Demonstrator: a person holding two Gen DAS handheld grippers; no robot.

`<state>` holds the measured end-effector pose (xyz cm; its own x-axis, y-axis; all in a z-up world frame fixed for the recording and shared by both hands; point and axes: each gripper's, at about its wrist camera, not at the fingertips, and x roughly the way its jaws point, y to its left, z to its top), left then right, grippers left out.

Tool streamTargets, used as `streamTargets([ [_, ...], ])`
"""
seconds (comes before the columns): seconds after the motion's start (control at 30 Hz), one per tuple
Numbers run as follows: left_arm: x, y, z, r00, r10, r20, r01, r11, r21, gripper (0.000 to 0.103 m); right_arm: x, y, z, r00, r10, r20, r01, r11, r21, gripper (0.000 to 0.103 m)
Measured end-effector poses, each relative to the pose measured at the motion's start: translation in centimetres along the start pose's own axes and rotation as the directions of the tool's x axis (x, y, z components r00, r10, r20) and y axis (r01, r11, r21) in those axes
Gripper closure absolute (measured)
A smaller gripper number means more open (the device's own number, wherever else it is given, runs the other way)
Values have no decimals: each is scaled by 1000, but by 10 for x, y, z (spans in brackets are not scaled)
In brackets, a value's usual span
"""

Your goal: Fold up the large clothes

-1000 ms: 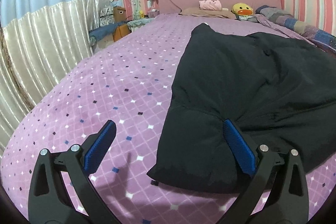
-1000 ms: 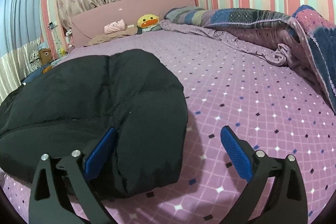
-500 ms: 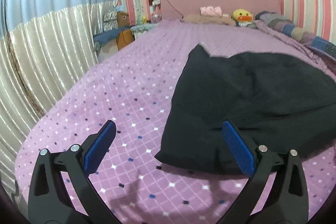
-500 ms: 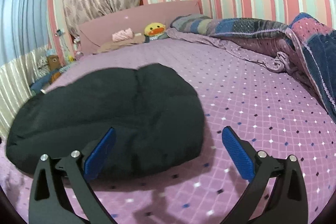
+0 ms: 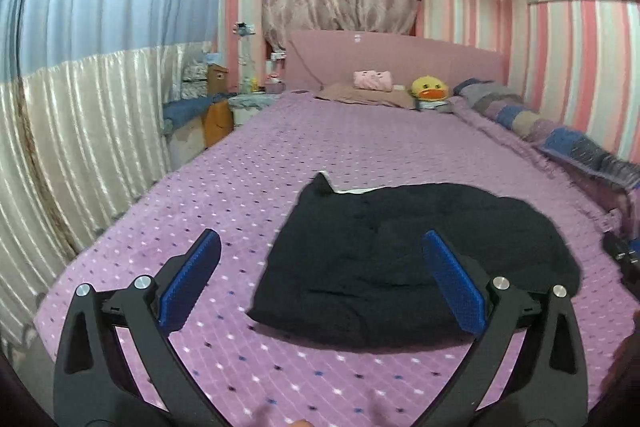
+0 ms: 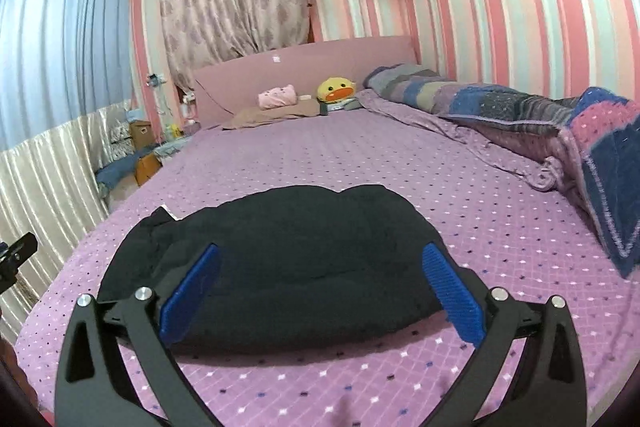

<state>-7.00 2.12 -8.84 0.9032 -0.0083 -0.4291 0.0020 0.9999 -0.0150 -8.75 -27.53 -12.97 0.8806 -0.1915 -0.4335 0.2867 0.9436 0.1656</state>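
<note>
A black padded jacket (image 5: 404, 251) lies folded in a compact bundle on the purple dotted bedspread (image 5: 256, 187), near the foot of the bed. It also shows in the right wrist view (image 6: 296, 259). My left gripper (image 5: 320, 279) is open and empty, held above and short of the jacket's left front edge. My right gripper (image 6: 320, 283) is open and empty, held above and short of the jacket's front edge. A small white tag pokes out at the jacket's far left corner (image 6: 170, 213).
A bunched blue-and-purple quilt (image 6: 560, 131) runs along the right side of the bed. A pillow, a pink plush (image 6: 278, 97) and a yellow duck plush (image 6: 336, 89) sit at the headboard. Curtains and boxes stand left of the bed (image 5: 216, 107).
Both grippers have pulled back and up from the jacket, which now looks smaller and farther away. The jacket stays folded on the bed. Both grippers stay open.
</note>
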Motion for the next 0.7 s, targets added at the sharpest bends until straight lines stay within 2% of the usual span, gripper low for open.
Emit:
streamTargets([
  [0.2,-37,-21,10,998,40,43,-44,996,82,3,-32,27,20,1000,-16,6,16,999,-52,2],
  [0.3,-50,-29,18,998,28,47,-33,994,103,3,-40,33,30,1000,-21,4,21,998,-53,2],
  [0.47,-63,-34,34,999,-29,13,28,996,86,3,-57,47,50,999,-29,17,31,996,-79,2],
  [0.7,-52,-29,51,999,-34,-27,35,998,57,3,-70,57,71,998,-23,58,28,996,-90,2],
])
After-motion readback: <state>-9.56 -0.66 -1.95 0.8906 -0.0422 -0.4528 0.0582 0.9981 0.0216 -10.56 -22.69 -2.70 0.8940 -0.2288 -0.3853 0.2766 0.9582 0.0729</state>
